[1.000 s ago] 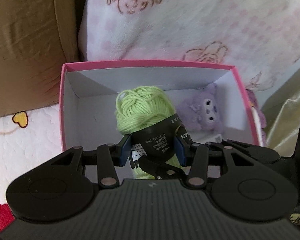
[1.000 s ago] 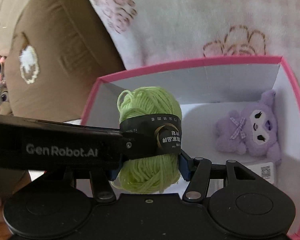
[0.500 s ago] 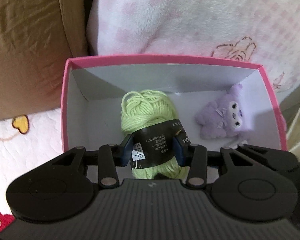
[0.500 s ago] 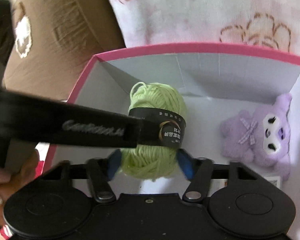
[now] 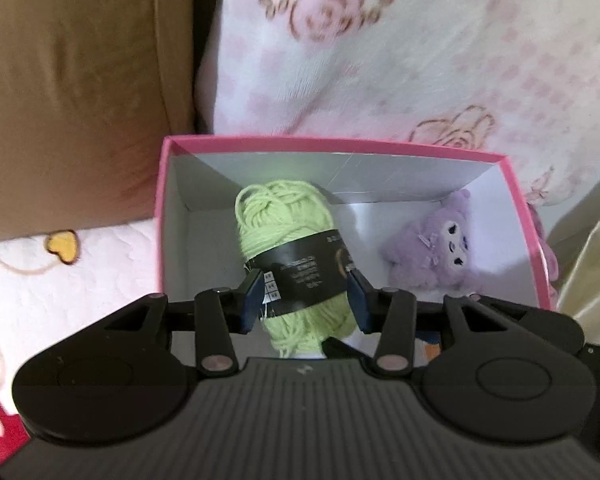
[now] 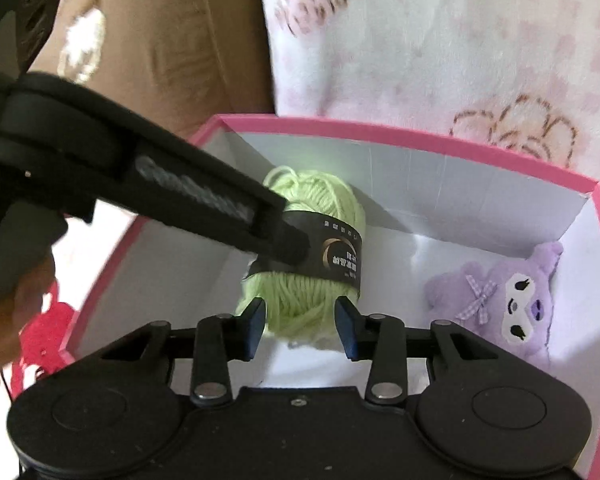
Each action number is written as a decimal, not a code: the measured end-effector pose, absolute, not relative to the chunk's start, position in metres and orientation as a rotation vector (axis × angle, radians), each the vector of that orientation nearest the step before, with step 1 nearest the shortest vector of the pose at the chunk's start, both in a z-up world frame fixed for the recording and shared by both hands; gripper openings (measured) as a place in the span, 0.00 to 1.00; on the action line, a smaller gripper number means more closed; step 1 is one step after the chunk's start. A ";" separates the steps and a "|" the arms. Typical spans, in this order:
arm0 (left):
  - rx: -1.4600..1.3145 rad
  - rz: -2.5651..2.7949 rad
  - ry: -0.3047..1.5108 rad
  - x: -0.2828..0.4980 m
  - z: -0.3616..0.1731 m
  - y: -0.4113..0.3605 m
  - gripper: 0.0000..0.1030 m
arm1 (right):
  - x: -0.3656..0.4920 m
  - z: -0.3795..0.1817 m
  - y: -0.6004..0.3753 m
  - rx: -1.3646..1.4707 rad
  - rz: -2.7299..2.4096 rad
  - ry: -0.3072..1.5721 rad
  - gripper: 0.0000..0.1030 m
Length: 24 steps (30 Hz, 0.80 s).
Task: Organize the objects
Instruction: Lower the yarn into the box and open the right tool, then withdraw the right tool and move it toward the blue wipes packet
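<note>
A green yarn ball [image 5: 288,236] with a black paper band sits in the pink box [image 5: 332,145], white inside. My left gripper [image 5: 303,300] has its blue pads against both sides of the band and is shut on the yarn. In the right wrist view the yarn [image 6: 312,292] lies just beyond my right gripper [image 6: 301,326], whose pads stand apart with a gap to the yarn, so it is open. The left gripper's finger [image 6: 220,208] reaches across from the left onto the yarn. A purple plush toy [image 6: 508,300] lies in the box's right corner.
A pink floral blanket [image 5: 420,60] rises behind the box. A brown cushion [image 5: 72,92] stands at the left. White quilted bedding [image 5: 60,280] lies left of the box. A red item [image 6: 44,328] lies by the box's left wall. A pale fabric [image 5: 588,264] is at right.
My right gripper has let go of the yarn and drawn back a little. The left gripper still holds the yarn and has lowered it deeper into the box.
</note>
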<state>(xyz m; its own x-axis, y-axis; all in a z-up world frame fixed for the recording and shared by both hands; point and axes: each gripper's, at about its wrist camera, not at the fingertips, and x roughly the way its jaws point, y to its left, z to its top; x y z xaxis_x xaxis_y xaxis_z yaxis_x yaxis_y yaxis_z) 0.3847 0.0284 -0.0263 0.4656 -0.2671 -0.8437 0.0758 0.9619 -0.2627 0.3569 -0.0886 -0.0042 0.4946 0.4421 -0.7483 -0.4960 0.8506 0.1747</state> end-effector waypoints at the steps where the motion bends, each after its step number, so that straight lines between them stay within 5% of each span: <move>1: -0.190 -0.220 1.065 0.380 -0.021 0.028 0.43 | 0.353 0.000 -0.092 -0.055 0.578 0.879 0.43; 10: -0.071 -0.220 1.054 0.330 0.021 0.025 0.46 | 0.308 0.042 -0.112 -0.037 0.584 0.831 0.45; 24: -0.020 -0.273 1.036 0.235 0.093 0.039 0.56 | 0.228 0.113 -0.136 -0.083 0.552 0.735 0.62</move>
<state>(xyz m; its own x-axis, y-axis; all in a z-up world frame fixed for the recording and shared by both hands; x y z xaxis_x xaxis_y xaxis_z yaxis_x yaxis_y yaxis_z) 0.2352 0.0388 0.0935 0.4788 -0.2332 -0.8464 0.2141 0.9660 -0.1451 0.2280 -0.1358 0.1127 0.6065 0.4483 -0.6566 -0.5051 0.8551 0.1173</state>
